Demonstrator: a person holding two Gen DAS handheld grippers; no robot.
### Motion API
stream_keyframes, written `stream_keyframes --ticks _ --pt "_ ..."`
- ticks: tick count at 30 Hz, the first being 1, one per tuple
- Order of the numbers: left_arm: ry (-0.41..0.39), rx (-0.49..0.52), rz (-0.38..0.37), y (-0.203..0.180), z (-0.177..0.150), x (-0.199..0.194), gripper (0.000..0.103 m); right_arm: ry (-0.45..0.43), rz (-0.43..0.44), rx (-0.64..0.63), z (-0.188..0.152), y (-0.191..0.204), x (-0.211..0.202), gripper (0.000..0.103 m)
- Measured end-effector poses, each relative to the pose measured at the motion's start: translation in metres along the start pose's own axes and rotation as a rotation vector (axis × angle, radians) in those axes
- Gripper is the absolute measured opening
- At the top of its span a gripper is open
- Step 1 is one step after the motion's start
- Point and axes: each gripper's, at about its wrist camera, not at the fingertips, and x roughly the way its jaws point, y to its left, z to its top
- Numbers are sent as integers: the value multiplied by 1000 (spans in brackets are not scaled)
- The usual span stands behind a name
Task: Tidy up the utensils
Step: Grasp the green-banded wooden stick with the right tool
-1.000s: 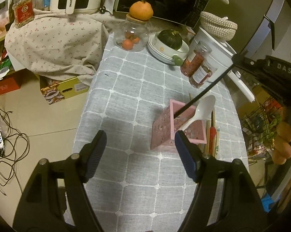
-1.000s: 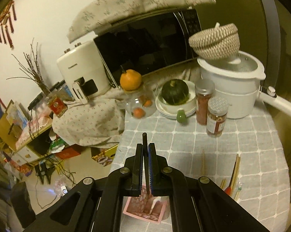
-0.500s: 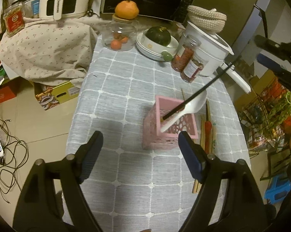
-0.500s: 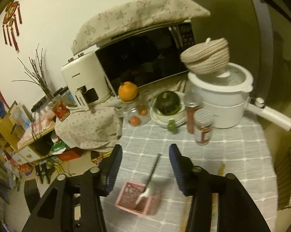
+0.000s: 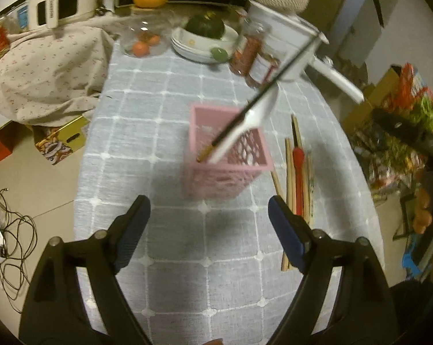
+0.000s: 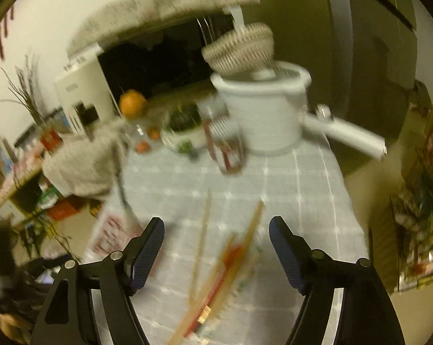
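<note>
A pink lattice utensil holder [image 5: 228, 155] stands on the grey checked tablecloth [image 5: 164, 92]. A black chopstick [image 5: 262, 95] and a white spoon [image 5: 245, 126] lean out of it. Several wooden chopsticks and a red-handled utensil [image 5: 298, 172] lie on the cloth to its right. My left gripper [image 5: 207, 230] is open and empty, just in front of the holder. My right gripper [image 6: 216, 247] is open and empty above the loose chopsticks [image 6: 216, 261]; this view is blurred, and the holder [image 6: 112, 233] shows at lower left.
At the table's far end stand a white pot [image 5: 285, 37] with a long handle, two spice jars [image 5: 251, 57], stacked bowls with a green squash [image 5: 204, 31], a glass jar [image 5: 144, 40] topped by an orange, and a microwave [image 6: 158, 63]. A wire basket [image 5: 400, 132] stands to the right.
My right gripper let go of the black chopstick, which now rests in the holder, opened wide and swung right over the loose chopsticks. My left gripper shifted slightly, staying open.
</note>
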Motion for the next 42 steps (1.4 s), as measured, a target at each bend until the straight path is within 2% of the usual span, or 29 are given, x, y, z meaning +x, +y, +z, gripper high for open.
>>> stream_keyframes --ticks 7,17,26,34,36,37,42 --pt "36 50 9 -13 -3 15 84 112 -54 19 -39 -29 45 77" --pt "99 104 14 -25 -7 34 84 300 -158 -11 -72 -51 110 77" --pt "115 133 2 -32 -8 38 84 332 -138 11 -74 -54 133 77" --pt "118 172 16 -36 -11 40 84 343 -202 -33 -74 -44 138 76" --pt "121 187 14 -38 -12 40 84 349 -201 -25 -74 -44 139 73" --pt "124 195 12 -39 -13 40 84 354 -200 -28 -73 -43 138 68" --pt "148 225 2 -46 -16 41 84 388 -168 -54 -70 -38 136 36"
